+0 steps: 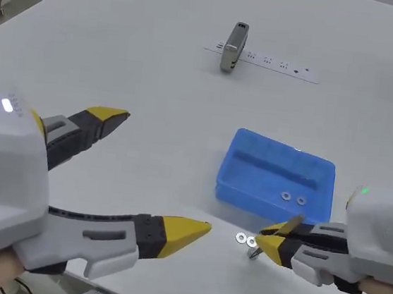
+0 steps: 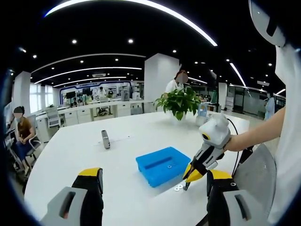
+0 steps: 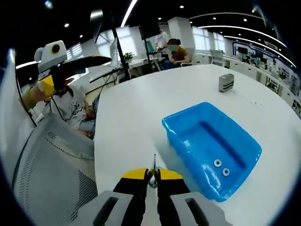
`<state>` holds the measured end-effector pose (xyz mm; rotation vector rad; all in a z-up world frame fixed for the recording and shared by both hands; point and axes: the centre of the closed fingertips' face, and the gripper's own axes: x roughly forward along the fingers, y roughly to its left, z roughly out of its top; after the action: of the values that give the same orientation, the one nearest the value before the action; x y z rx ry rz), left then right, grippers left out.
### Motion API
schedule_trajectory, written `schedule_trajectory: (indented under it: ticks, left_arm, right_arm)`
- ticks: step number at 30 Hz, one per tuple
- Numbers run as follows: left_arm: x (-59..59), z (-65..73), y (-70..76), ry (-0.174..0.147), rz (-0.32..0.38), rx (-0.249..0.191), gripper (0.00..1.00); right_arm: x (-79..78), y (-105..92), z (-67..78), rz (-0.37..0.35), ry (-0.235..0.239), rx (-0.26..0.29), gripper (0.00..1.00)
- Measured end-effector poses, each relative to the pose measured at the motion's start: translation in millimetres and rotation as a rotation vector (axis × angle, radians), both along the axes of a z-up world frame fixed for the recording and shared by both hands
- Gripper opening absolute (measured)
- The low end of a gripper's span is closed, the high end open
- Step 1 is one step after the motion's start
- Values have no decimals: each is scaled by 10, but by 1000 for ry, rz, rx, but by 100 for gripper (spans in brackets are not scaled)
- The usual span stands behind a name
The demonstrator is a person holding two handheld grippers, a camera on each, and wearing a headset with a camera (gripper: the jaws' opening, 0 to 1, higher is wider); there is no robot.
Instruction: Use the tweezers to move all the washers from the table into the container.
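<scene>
Firmly, right gripper pinches tweezers — left gripper gapes wide.

Left gripper is spread wide open, holding nothing, angled up and to the right. Right gripper points left, jaws pinched tight on the tweezers.

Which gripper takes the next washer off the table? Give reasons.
Right. The right gripper clamps the tweezers, tips beside the two washers on the table by the container. The left gripper is open and holds nothing.
</scene>
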<state>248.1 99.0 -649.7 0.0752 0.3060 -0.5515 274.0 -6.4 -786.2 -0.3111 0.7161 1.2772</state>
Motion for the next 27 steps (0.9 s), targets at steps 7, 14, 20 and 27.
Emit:
schedule_trajectory:
  ticks: [7,14,20,27]
  left_arm:
    - [-1,-3,-5,1,-2,1,93]
    - [-8,-1,8,-2,4,-2,93]
    - [-10,8,13,-6,5,-4,93]
    - [-13,8,13,-5,4,-12,93]
  right_arm:
    - [-61,37,-10,95,-85,-63,4]
    - [-84,21,-24,134,-139,-88,3]
    - [-81,5,2,101,-133,-68,2]
    - [-29,-27,203,78,-141,-49,3]
